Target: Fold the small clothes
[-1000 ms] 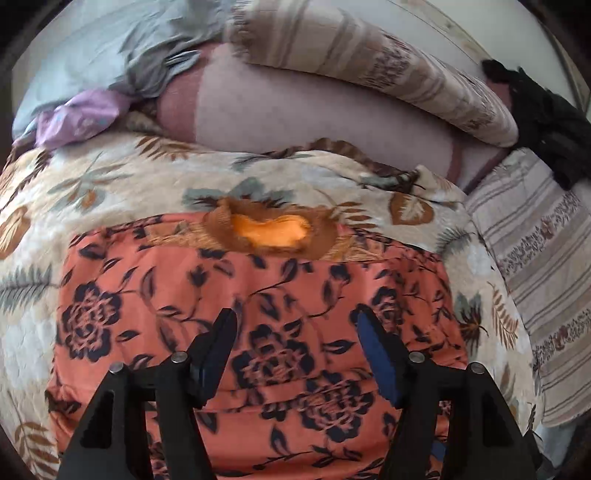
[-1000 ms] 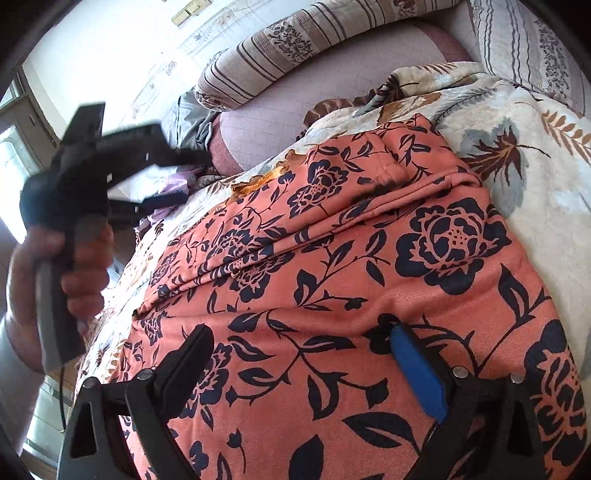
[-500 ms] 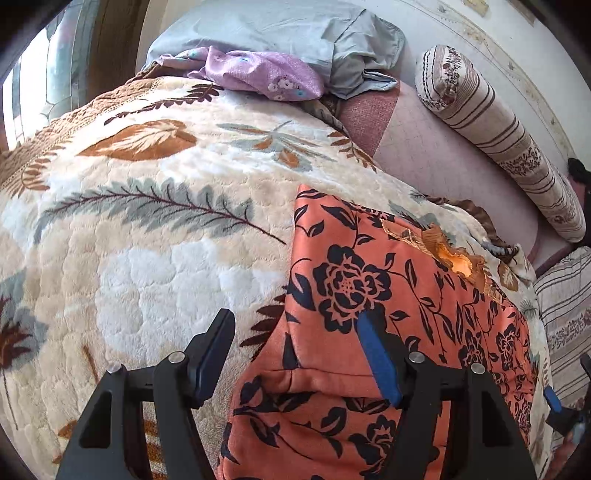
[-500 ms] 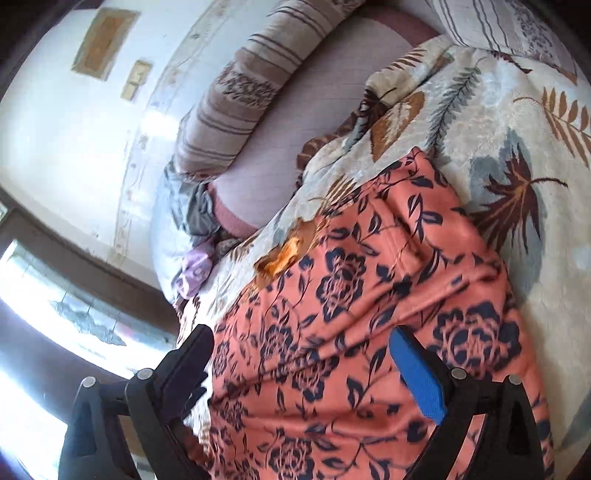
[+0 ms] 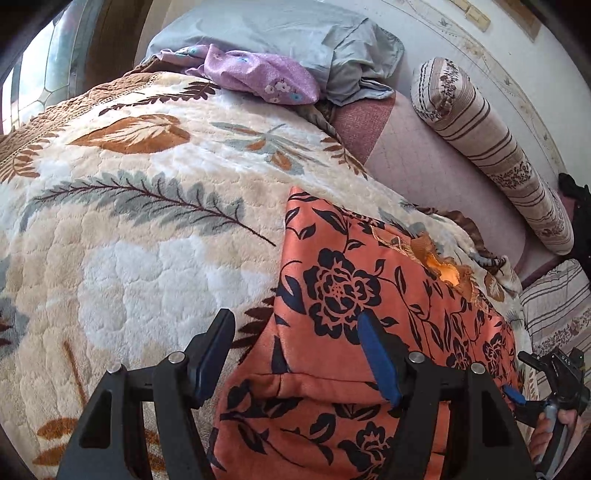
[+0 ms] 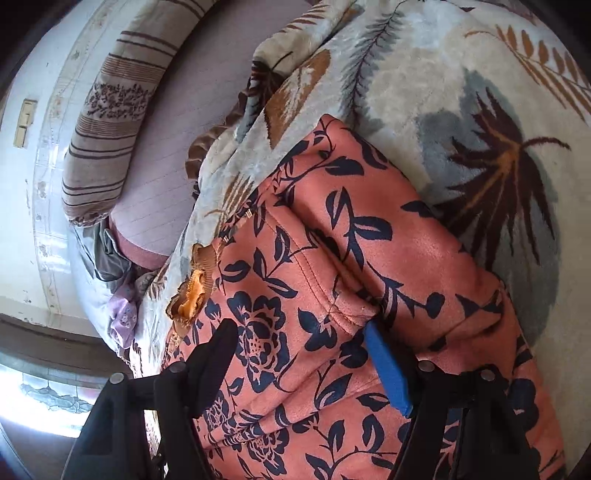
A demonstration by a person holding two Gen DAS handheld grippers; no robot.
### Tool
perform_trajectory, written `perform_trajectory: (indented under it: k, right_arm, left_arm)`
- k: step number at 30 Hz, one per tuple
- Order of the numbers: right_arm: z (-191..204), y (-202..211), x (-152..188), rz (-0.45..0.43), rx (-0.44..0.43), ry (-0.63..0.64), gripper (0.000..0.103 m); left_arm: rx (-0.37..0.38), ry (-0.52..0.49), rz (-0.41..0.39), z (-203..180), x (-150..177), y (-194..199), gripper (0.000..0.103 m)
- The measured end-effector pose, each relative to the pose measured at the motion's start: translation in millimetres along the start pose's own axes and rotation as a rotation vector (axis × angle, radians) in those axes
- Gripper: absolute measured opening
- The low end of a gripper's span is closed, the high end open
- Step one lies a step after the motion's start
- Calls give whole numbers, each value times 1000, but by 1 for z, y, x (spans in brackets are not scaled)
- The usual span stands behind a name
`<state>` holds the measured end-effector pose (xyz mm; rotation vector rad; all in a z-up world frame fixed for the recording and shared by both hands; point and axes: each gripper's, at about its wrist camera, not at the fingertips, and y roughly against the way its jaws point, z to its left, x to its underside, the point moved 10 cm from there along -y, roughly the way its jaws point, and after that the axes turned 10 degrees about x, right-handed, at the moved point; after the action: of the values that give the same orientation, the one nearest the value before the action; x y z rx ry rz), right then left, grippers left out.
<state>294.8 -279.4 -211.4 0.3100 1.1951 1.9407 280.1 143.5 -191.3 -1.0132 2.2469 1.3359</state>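
Note:
An orange garment (image 5: 343, 295) with dark blue flowers lies spread on a leaf-patterned blanket (image 5: 129, 229); its brown neckline (image 5: 443, 266) points toward the pillows. My left gripper (image 5: 295, 336) is open over the garment's left edge, one finger over the blanket, one over the cloth. My right gripper (image 6: 299, 347) is open and low over the garment (image 6: 332, 258) near its right side. The right gripper also shows in the left wrist view (image 5: 554, 384), at the garment's far right edge.
A striped bolster pillow (image 5: 491, 147) lies at the back. A purple cloth (image 5: 258, 74) and a grey pillow (image 5: 288, 33) sit at the head of the bed. A pink mattress strip (image 5: 424, 170) shows beyond the blanket. A window (image 6: 48, 402) is at left.
My left gripper swung from above the garment's middle to its left edge. My right gripper turned and shifted to the garment's right side. Both stayed open.

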Motion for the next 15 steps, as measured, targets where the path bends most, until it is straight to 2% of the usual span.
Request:
perform_trajectory:
  k: [2, 4, 5, 6, 9, 12, 14, 15]
  right_arm:
    - [-3, 1, -1, -10, 18, -8, 70]
    - [-4, -2, -2, -12, 63, 14, 49]
    - [-4, -5, -3, -6, 92, 37, 23]
    - [-3, -8, -4, -7, 115, 70, 19]
    - [19, 8, -4, -87, 168, 204, 12]
    - [38, 41, 4, -200, 186, 319, 12]
    - [25, 37, 16, -196, 226, 331, 14]
    - [12, 28, 18, -184, 268, 324, 20]
  left_arm:
    - [-5, -10, -6, -1, -1, 0, 70]
    - [-32, -35, 5, -1, 0, -3, 70]
    - [-49, -49, 22, 0, 2, -7, 70]
    - [-58, -60, 44, 1, 5, -14, 70]
    - [-80, -78, 42, 3, 9, -18, 69]
    - [-78, -65, 25, 4, 6, -14, 69]
    - [-76, -50, 3, 4, 2, -11, 69]
    - [-69, -54, -4, 3, 1, -10, 69]
